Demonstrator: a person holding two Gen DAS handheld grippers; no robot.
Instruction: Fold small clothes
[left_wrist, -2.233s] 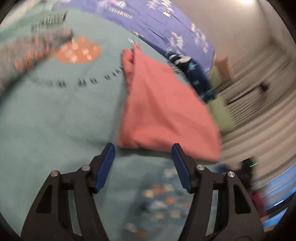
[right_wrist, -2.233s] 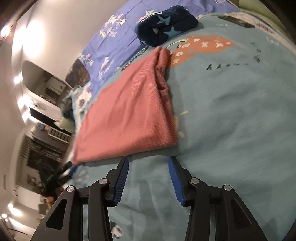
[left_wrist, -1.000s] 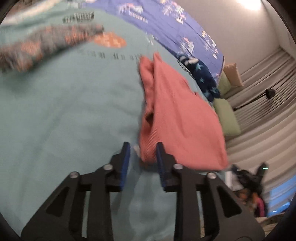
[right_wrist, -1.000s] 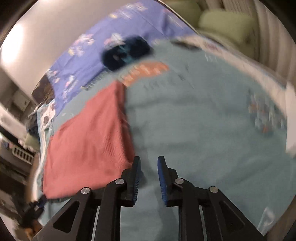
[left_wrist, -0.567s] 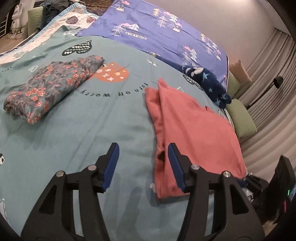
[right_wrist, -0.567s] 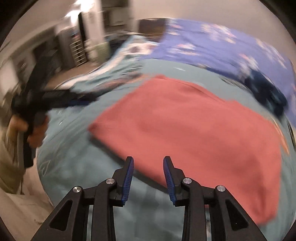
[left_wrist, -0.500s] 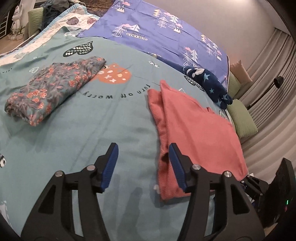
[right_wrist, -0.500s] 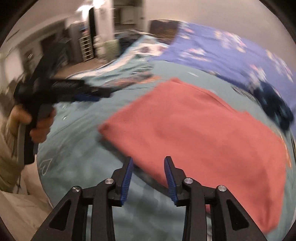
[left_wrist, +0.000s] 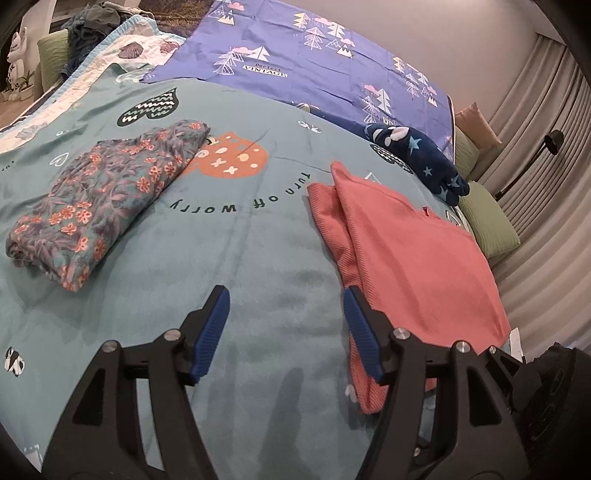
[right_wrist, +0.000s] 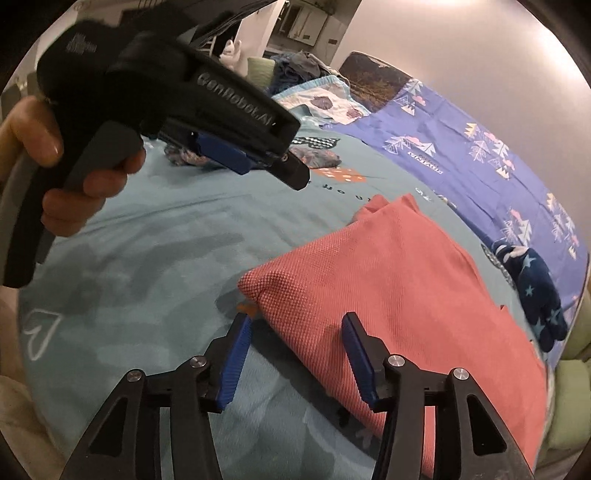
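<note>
Lying on bed: 3 garments, 1 coral top (left_wrist: 413, 254); both grippers (left_wrist: 286, 334) (right_wrist: 297, 360) opening, nothing gripped.

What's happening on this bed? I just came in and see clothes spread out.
A person is folding small clothes with a handheld gripper in each hand. The coral-pink garment lies folded on the teal blanket. The right gripper hovers over its near edge, the left gripper beside it; both jaws are opening and grip nothing. A floral garment and a navy star-print one already lie folded.
</note>
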